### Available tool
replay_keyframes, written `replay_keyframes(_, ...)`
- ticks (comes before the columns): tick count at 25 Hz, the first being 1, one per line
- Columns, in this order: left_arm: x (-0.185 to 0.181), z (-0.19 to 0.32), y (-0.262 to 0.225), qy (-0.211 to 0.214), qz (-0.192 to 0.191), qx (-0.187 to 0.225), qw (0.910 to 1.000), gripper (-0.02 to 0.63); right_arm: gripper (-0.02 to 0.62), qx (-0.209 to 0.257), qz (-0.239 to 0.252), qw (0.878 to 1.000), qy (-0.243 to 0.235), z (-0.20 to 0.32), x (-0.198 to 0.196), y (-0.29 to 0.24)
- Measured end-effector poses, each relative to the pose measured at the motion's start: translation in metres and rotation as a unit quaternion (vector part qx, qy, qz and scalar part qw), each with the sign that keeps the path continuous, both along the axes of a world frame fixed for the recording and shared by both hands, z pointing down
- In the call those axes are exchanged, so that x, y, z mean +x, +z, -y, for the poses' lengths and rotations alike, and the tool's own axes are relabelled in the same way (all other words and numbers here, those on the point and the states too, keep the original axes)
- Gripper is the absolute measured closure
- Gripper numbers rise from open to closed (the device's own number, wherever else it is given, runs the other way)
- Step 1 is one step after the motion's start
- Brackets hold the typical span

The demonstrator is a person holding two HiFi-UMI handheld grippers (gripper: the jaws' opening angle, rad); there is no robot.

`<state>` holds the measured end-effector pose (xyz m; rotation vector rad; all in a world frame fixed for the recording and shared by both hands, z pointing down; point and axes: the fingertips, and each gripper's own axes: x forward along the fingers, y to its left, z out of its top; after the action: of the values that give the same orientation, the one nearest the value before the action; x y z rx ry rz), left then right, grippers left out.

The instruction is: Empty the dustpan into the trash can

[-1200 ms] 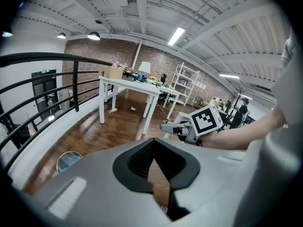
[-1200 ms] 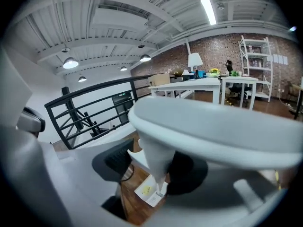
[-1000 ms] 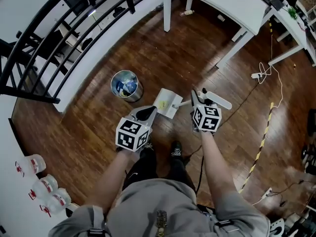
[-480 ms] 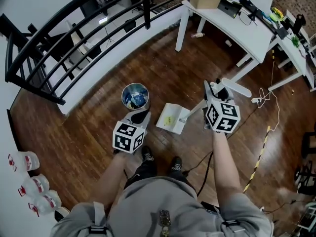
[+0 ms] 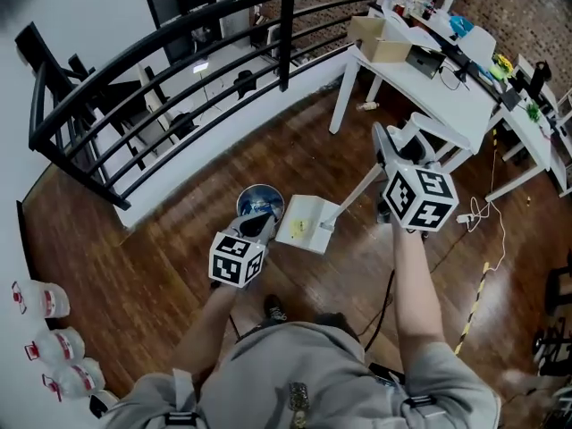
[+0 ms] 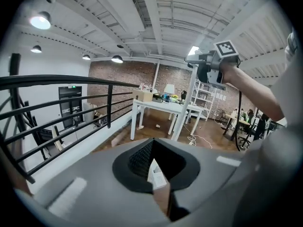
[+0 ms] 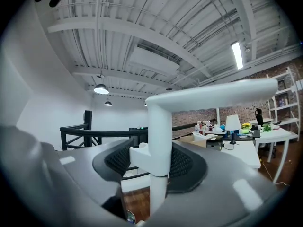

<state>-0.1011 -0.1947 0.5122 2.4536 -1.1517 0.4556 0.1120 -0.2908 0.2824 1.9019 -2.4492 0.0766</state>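
Observation:
The white dustpan [image 5: 302,223] hangs over the wooden floor with a yellowish scrap in it, right beside the round metal trash can [image 5: 260,202]. Its long white handle [image 5: 353,202] slants up to my right gripper [image 5: 391,156], which is shut on the handle [image 7: 160,141] just under the crossbar at its top. My left gripper [image 5: 258,228] is low between the can and the pan, partly covering the can. In the left gripper view its jaws are shut on a thin white-and-brown card piece [image 6: 156,174]. The right gripper [image 6: 211,68] shows there too, high at the right.
A black railing [image 5: 179,43] curves along the far side above a white ledge. White tables [image 5: 429,70] with clutter stand at the right, with cables [image 5: 474,213] and striped tape [image 5: 472,315] on the floor. Plastic bottles [image 5: 45,347] sit at the lower left.
My right gripper has risen with the handle, and the dustpan has come up off the floor and over to the trash can. The left gripper has moved up to the can.

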Motion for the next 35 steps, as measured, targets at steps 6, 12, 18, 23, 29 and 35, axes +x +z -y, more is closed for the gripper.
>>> replay_keyframes(6, -0.04, 0.022, -0.013, -0.031, 0.003, 0.019, 0.9993, 0.601, 0.397, -0.006, -0.002, 1.0, -0.02, 0.034, -0.05, 0.011)
replay_keyframes(12, -0.063, 0.052, -0.014, -0.072, 0.011, 0.02, 0.9971, 0.601, 0.397, -0.008, -0.022, 0.998, -0.063, 0.078, -0.102, 0.032)
replay_keyframes(18, -0.078, 0.079, -0.014, -0.109, 0.015, 0.007, 0.9939, 0.6, 0.397, 0.014, -0.048, 0.992, -0.116, 0.108, -0.153, 0.028)
replay_keyframes(23, -0.113, 0.104, -0.025, -0.125, 0.006, 0.018, 0.9919, 0.601, 0.399, 0.02, -0.065, 0.989, -0.131, 0.138, -0.199, 0.027)
replay_keyframes(29, -0.171, 0.13, -0.025, -0.128, -0.013, 0.02, 0.9915, 0.601, 0.4, 0.019, -0.095, 0.985, -0.14, 0.166, -0.27, 0.026)
replay_keyframes(35, -0.238, 0.142, -0.018, -0.134, -0.026, 0.006, 0.9906, 0.601, 0.4, 0.017, -0.136, 0.979, -0.148, 0.187, -0.357, 0.032)
